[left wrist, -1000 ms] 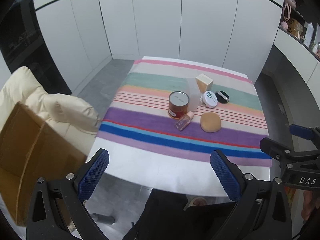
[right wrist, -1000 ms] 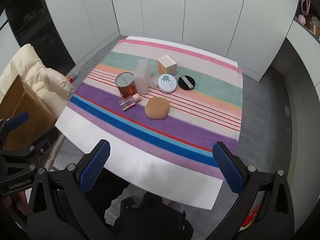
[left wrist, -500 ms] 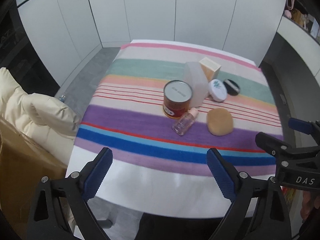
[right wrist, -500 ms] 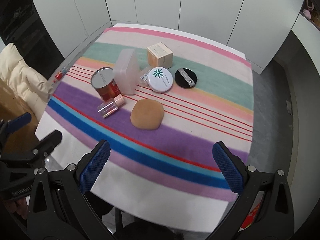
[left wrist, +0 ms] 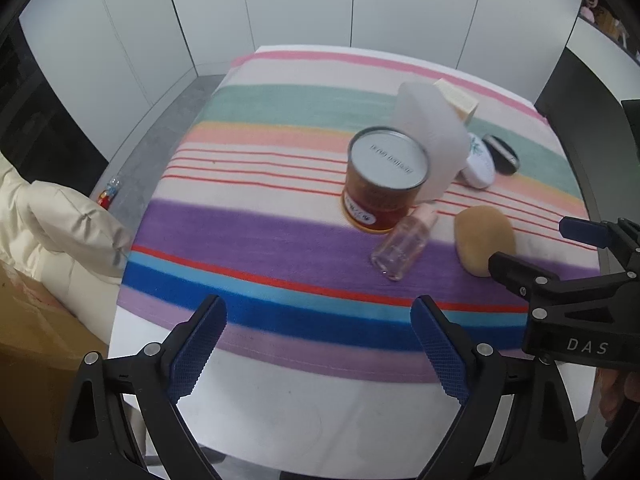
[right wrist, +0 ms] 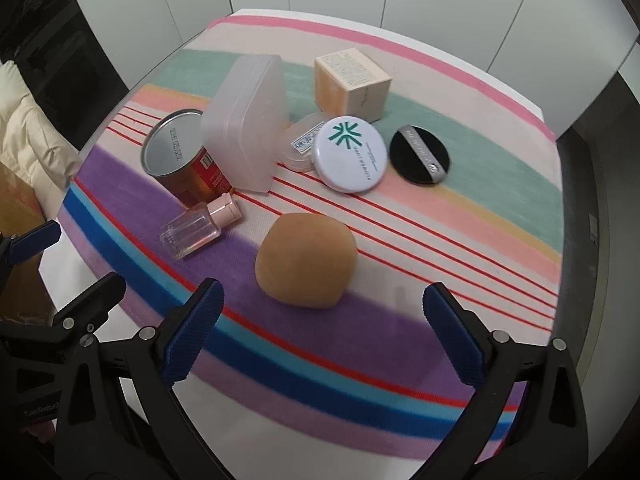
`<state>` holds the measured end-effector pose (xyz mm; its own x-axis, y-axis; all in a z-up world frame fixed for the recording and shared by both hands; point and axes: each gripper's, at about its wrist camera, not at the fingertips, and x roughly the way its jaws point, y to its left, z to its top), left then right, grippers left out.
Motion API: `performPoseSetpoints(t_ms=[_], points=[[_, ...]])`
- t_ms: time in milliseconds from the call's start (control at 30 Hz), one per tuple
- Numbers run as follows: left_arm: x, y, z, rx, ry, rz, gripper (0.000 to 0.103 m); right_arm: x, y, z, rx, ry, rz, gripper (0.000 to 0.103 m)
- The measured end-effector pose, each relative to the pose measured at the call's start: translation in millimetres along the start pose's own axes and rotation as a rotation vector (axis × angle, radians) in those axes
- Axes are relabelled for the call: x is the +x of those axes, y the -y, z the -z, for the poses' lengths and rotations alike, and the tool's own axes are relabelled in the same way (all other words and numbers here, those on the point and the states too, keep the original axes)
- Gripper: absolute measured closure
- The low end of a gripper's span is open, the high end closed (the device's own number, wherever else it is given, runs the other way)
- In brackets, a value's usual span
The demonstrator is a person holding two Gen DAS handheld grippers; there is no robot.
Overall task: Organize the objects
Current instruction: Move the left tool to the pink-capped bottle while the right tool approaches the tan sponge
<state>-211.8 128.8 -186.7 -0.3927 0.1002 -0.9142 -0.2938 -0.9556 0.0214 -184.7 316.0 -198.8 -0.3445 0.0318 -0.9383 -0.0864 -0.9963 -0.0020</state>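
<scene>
Above the near edge of the striped cloth (right wrist: 460, 216), both grippers sit lower and closer to the objects than a second ago, so the cluster now fills more of each view. The left gripper (left wrist: 318, 346) points steeply down over the blue and lilac stripes, its jaws wide with nothing between them, having just narrowed slightly. The right gripper (right wrist: 320, 334) also tilts steeply down, jaws wide and empty, with the tan sponge (right wrist: 306, 266) just beyond its fingertips. Left of the sponge lies a small clear bottle (right wrist: 196, 228) with a pink cap, on its side. Behind it stands a red tin (right wrist: 180, 160) with a silver lid, touching a translucent plastic box (right wrist: 248, 120) set on edge. A small clear jar (right wrist: 304, 144) lies partly under a white round compact (right wrist: 350, 154); a black powder puff (right wrist: 420, 156) lies to the right, apart, and a beige carton (right wrist: 352, 84) stands behind. A cream padded jacket (left wrist: 52, 224) lies off the table's left edge.
</scene>
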Motion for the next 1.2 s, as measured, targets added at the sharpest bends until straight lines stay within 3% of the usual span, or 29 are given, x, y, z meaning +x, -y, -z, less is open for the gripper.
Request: performPoseSetpoints(t_ms=[333,533,700,1000,1133,1200], points=[[30.2,5.0,-3.4,0.007,-0.033,0.028,0.009,41.0,-5.0,-5.8,-0.035,-0.038,0.005,0.009],[43.1,14.4,-11.1,0.019,-0.029,0.049,0.009,45.5,-8.2,-3.4,-0.066,-0.008,-0.021,0.032],[55.4,25.4,-20.0,0.022,-0.019,0.071,0.01,45.9,3.4,-1.5,-0.045,0.006,-0.021,0.035],[62.7,45.5,-29.4,0.057,0.015,0.093,0.036,45.4,10.1,2.0,0.001,-0.004,-0.02,0.036],[60.4,53.0,-33.4,0.056,0.005,0.129,0.067,43.4,3.4,4.7,-0.014,-0.002,-0.02,0.036],[59.8,56.9,-33.4,0.051,-0.01,0.152,0.073,42.3,-0.1,6.4,-0.013,-0.003,-0.022,0.036]])
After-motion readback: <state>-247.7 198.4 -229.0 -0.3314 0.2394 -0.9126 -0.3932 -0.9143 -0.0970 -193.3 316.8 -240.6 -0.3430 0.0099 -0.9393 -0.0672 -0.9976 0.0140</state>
